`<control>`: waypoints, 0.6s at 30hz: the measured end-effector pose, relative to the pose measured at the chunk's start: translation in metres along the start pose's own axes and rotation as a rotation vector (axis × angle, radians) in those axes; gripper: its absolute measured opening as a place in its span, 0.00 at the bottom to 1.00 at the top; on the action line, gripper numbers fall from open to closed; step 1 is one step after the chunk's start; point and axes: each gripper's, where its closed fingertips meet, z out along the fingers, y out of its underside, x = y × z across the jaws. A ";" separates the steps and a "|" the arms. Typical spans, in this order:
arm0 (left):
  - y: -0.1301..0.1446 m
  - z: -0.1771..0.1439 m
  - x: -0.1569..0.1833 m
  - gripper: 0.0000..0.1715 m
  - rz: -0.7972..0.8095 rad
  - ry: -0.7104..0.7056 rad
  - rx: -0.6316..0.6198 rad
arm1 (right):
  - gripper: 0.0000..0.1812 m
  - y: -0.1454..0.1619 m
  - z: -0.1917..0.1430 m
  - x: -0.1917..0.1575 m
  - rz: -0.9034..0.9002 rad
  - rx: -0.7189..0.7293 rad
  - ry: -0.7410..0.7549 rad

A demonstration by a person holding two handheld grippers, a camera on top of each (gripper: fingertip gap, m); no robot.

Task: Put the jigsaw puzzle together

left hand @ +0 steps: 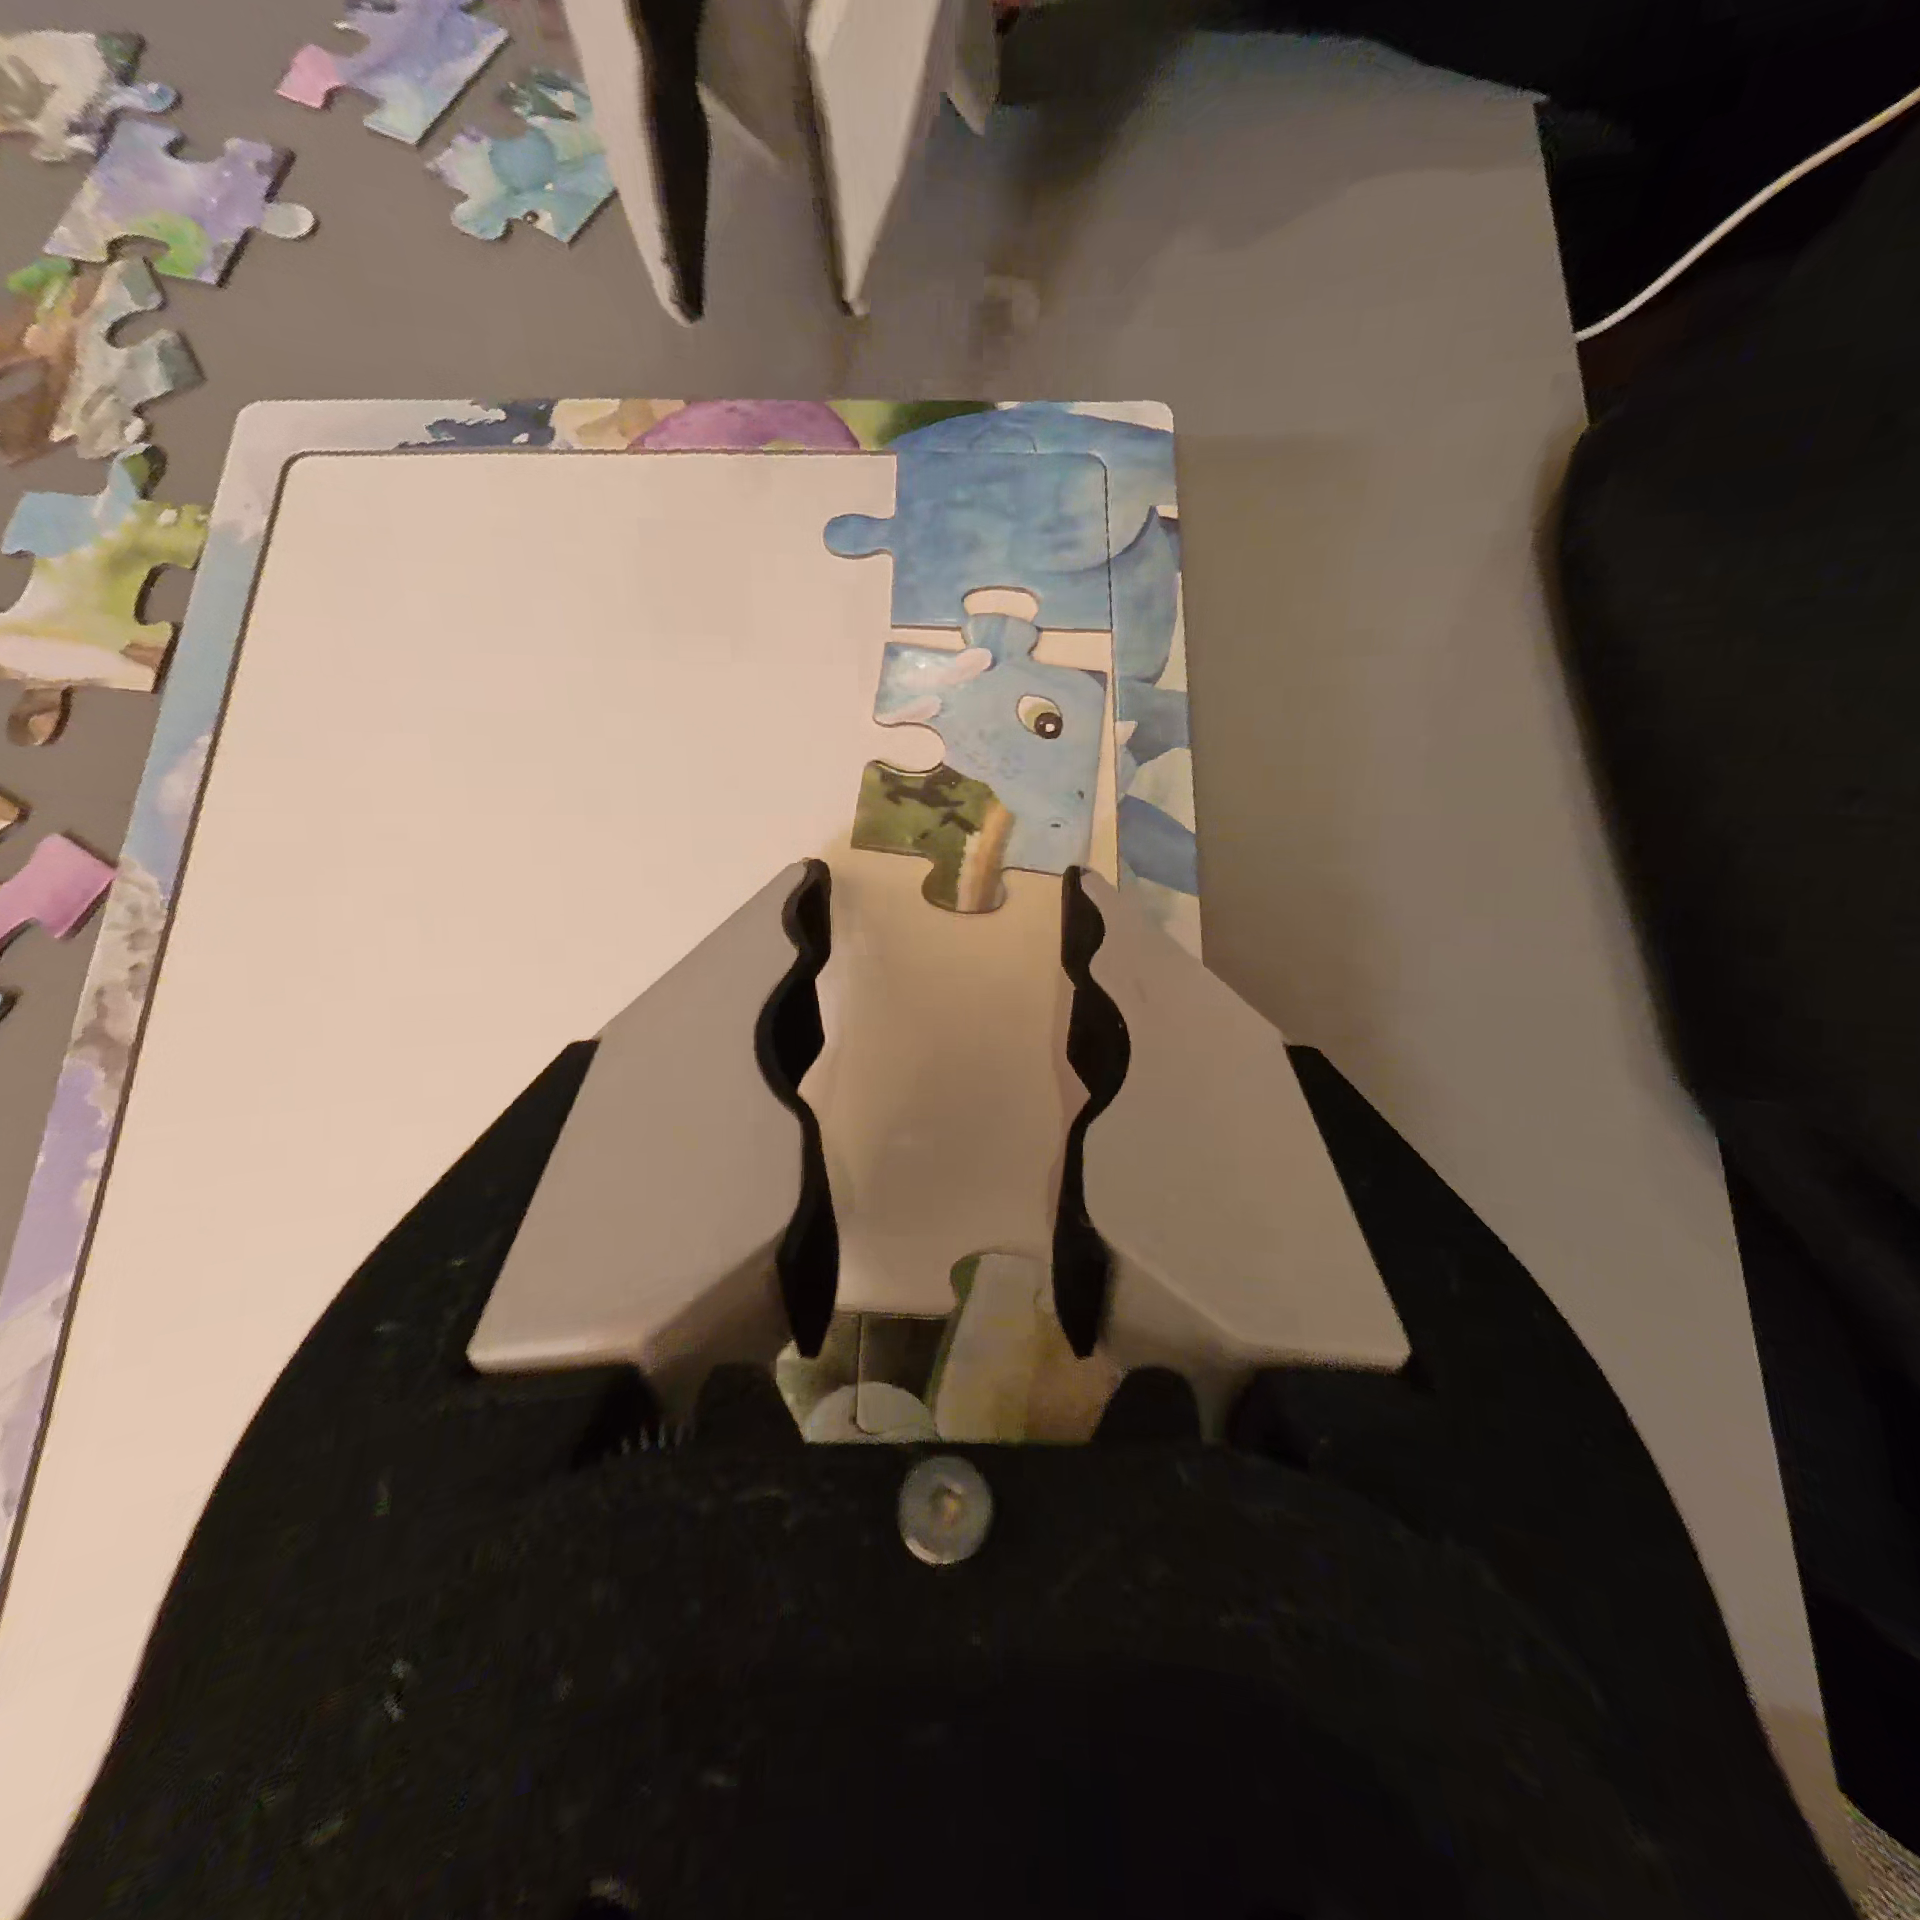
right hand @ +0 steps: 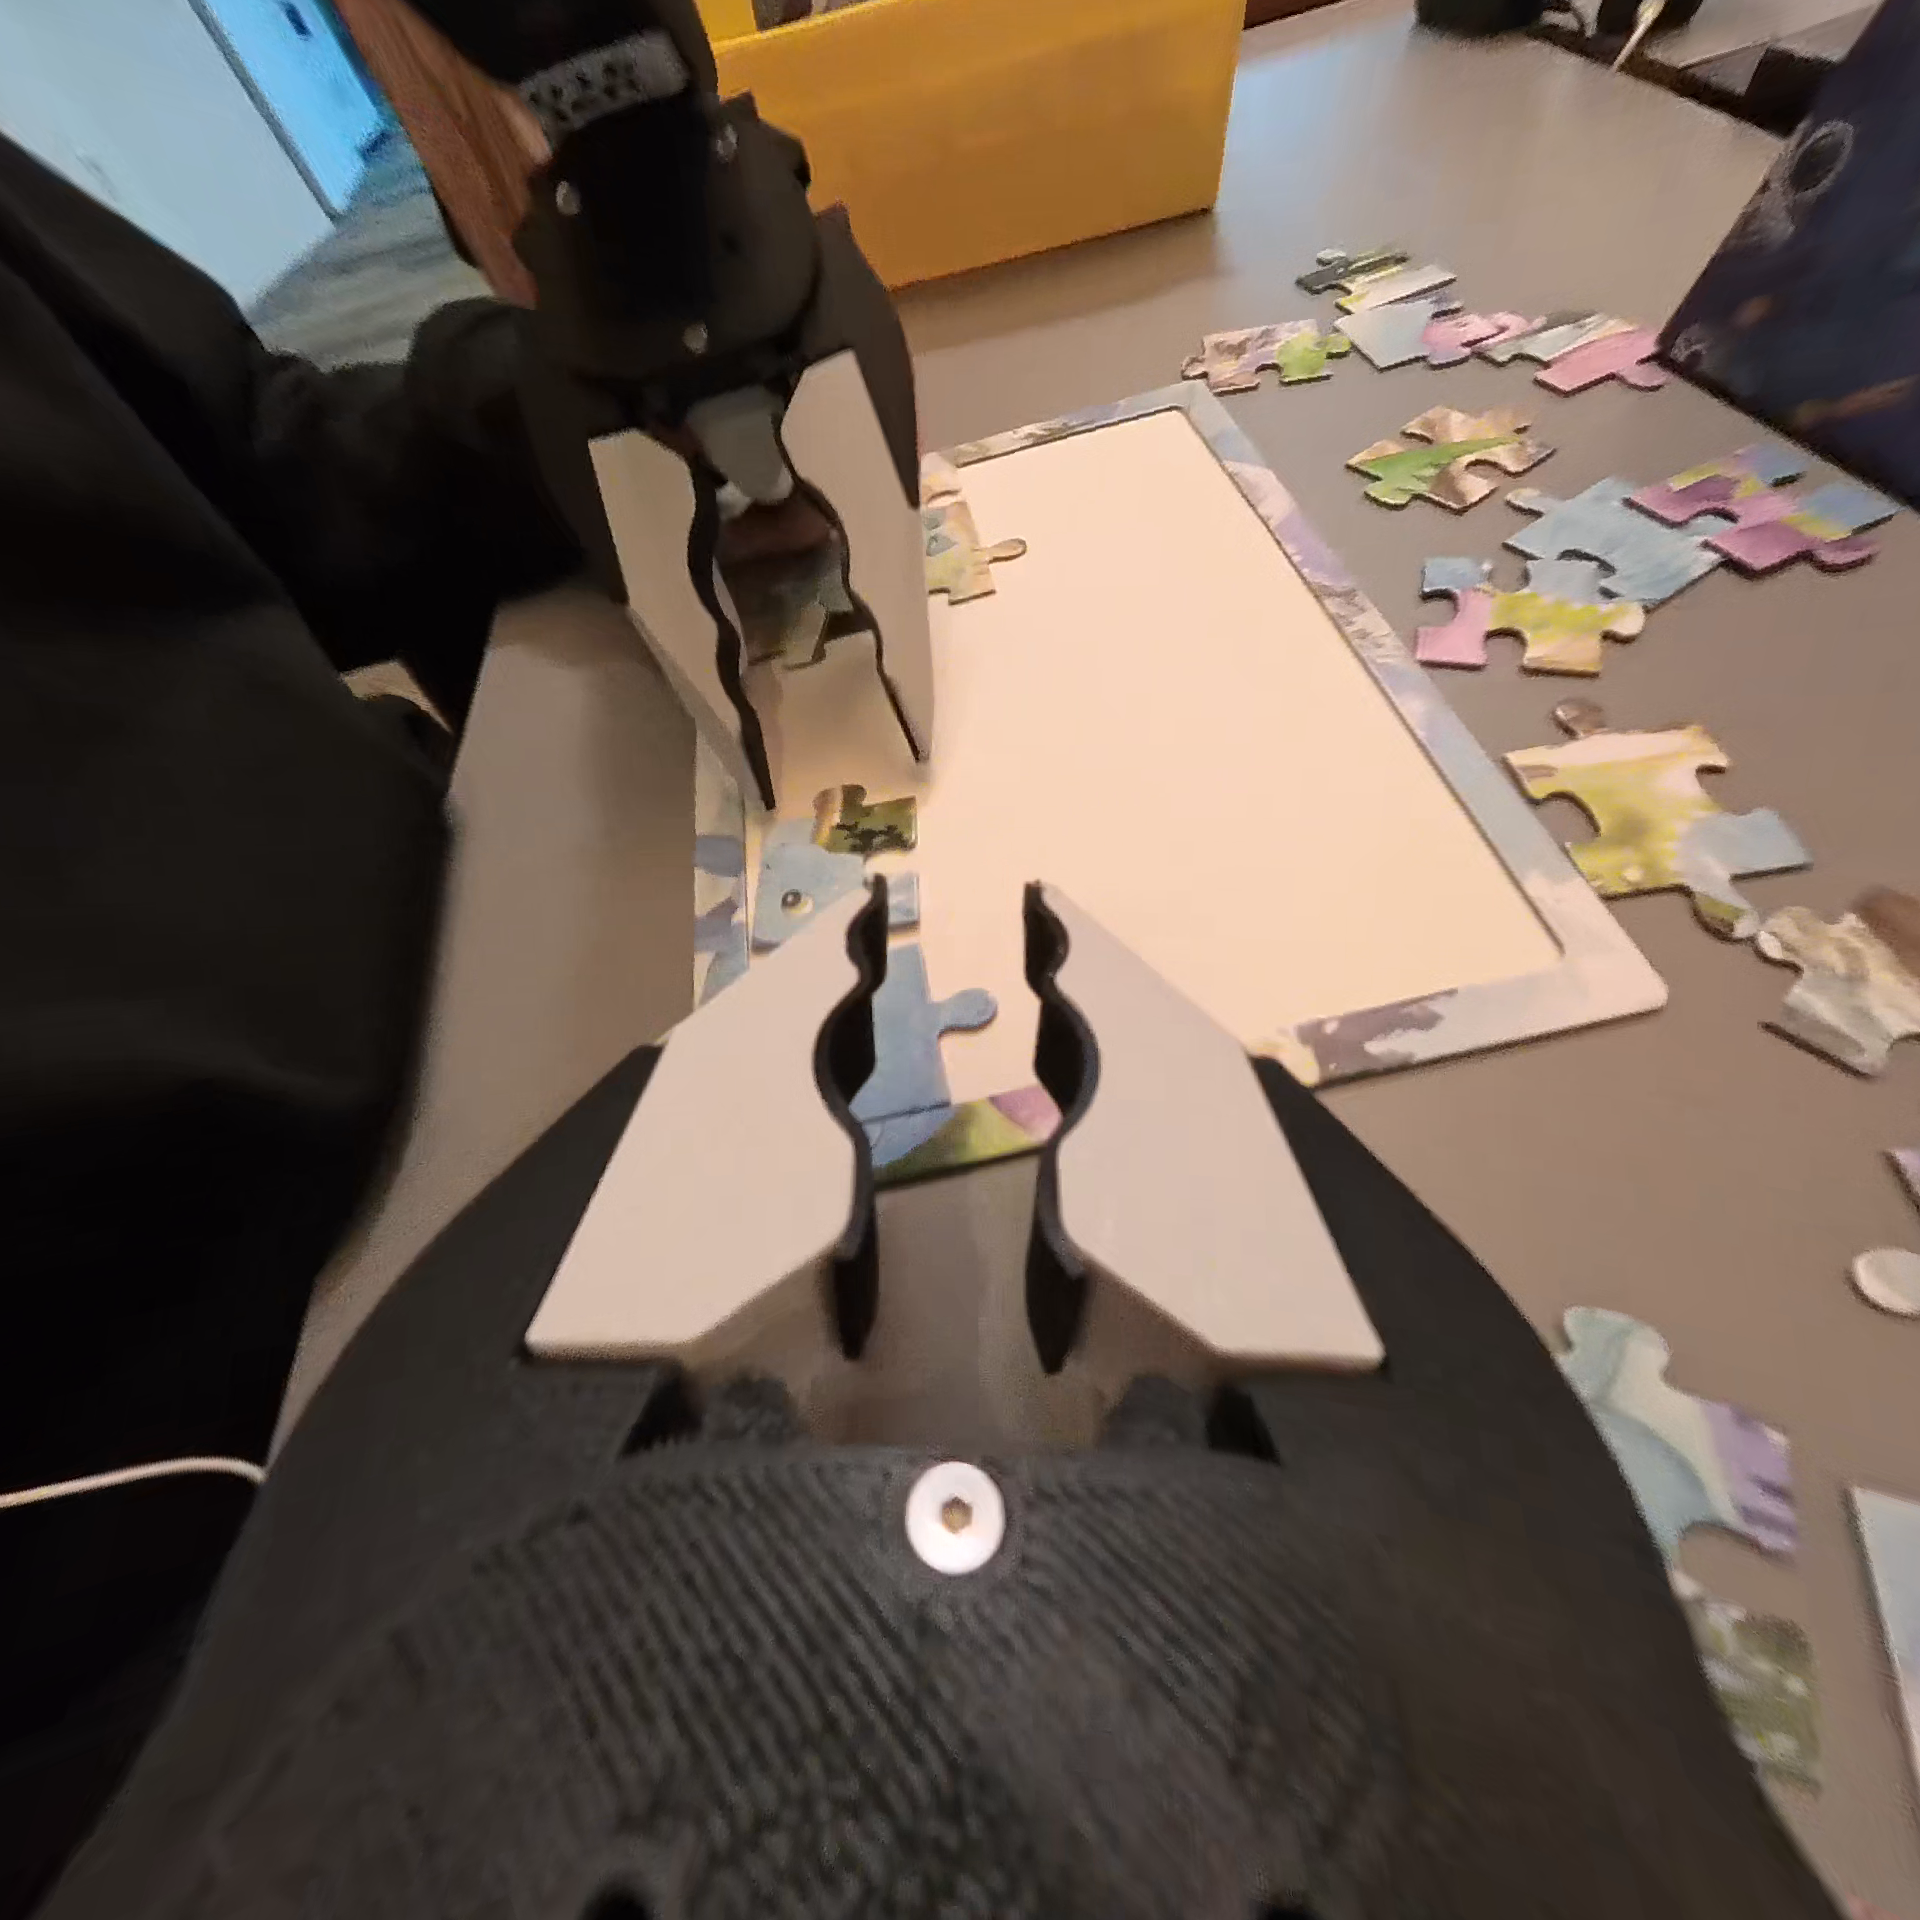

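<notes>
The puzzle tray (left hand: pixel 520 831) has a white base and a printed border; it also shows in the right wrist view (right hand: pixel 1195 727). A plain blue piece (left hand: pixel 997 540) and a blue dinosaur-face piece (left hand: pixel 987 769) lie joined along its right edge. Another piece (left hand: pixel 914 1340) lies under my left gripper's base. My left gripper (left hand: pixel 940 883) is open and empty, just short of the dinosaur piece (right hand: pixel 831 862). My right gripper (right hand: pixel 956 899) is open and empty, over the blue piece (right hand: pixel 920 1018). The two grippers face each other across the placed pieces.
Several loose pieces lie on the grey table beside the tray (left hand: pixel 177 197), (right hand: pixel 1652 810). A yellow box (right hand: pixel 977 135) stands at the back and a dark box (right hand: pixel 1808 312) at the far right. A person's black sleeve (right hand: pixel 208 623) lies along the table edge. One gripper's finger ends stand about 10 cm off the other's.
</notes>
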 end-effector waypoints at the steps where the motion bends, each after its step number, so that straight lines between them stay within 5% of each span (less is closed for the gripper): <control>1: 0.000 0.000 0.000 0.25 0.001 -0.006 0.001 | 0.13 0.004 0.000 -0.005 -0.023 -0.004 0.017; 8: 0.002 0.006 0.005 0.21 -0.001 0.002 -0.034 | 0.14 0.029 0.004 -0.025 -0.147 -0.120 0.161; 12: -0.001 0.008 0.009 0.18 0.011 -0.003 -0.035 | 0.17 0.049 0.014 -0.029 -0.104 -0.251 0.138; 18: -0.003 0.008 0.017 0.15 0.029 0.031 -0.025 | 0.15 0.050 0.015 -0.028 -0.098 -0.260 0.140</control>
